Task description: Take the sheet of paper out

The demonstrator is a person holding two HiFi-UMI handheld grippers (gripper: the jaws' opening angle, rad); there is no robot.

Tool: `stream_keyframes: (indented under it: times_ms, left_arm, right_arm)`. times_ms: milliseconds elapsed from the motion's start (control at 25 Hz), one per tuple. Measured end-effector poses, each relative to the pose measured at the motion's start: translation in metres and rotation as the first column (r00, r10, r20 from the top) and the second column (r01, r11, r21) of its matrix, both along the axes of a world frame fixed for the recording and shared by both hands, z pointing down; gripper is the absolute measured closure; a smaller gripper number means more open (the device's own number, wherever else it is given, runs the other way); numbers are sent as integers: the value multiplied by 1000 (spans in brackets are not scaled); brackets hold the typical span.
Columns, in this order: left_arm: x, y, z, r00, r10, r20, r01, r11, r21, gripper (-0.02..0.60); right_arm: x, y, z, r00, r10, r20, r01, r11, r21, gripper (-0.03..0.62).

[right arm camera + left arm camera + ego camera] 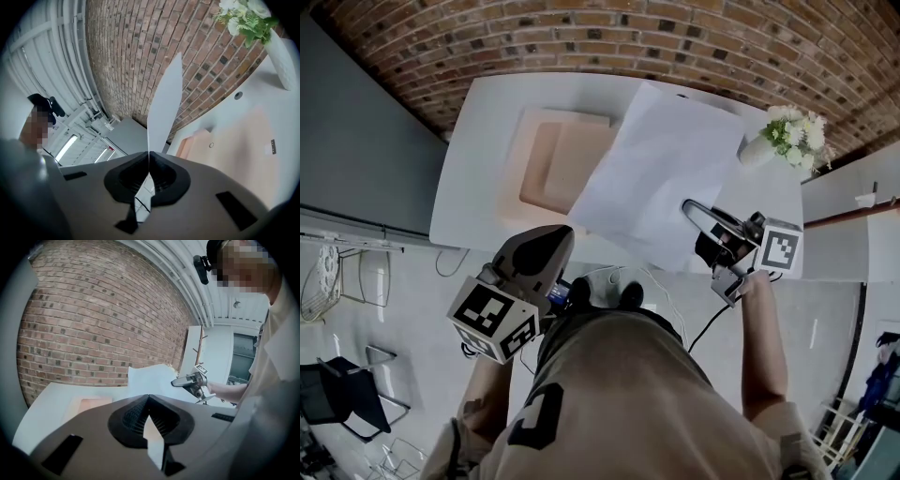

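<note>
My right gripper [149,153] is clenched on the sheet of paper [666,169]; my left gripper [149,397] is closed, apparently on nothing.

My right jaws press together on the sheet's near right edge, and the sheet is held up above the white table [478,169], its left part over the peach folder [558,164]. My right camera sees it edge-on, a thin white blade rising from between the pads, with the vase of flowers [281,56] to the right. Only the head view shows it as a broad, open sheet. My left tips sit just beside the sheet's near left corner; whether they touch it I cannot tell. The left gripper view alone shows my right gripper side-on, at the sheet's edge.
</note>
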State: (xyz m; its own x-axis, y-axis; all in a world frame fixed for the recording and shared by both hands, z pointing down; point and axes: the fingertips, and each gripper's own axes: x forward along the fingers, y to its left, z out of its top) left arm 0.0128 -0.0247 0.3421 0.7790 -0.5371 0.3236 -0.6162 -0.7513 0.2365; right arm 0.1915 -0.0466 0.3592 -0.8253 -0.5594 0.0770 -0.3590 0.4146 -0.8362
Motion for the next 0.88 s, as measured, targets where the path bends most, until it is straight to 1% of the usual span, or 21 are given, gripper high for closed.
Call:
stream_keyframes:
  times_ms: [400, 880]
  left_arm:
    - [-1, -4, 0, 1000, -31, -2, 31, 1000, 1, 568]
    - [3, -7, 4, 999, -41, 13, 41, 999, -12, 568]
  right_arm:
    - [0, -6, 8, 999, -28, -18, 27, 999, -16, 569]
    - [7, -11, 23, 998, -54, -27, 52, 997, -53, 569]
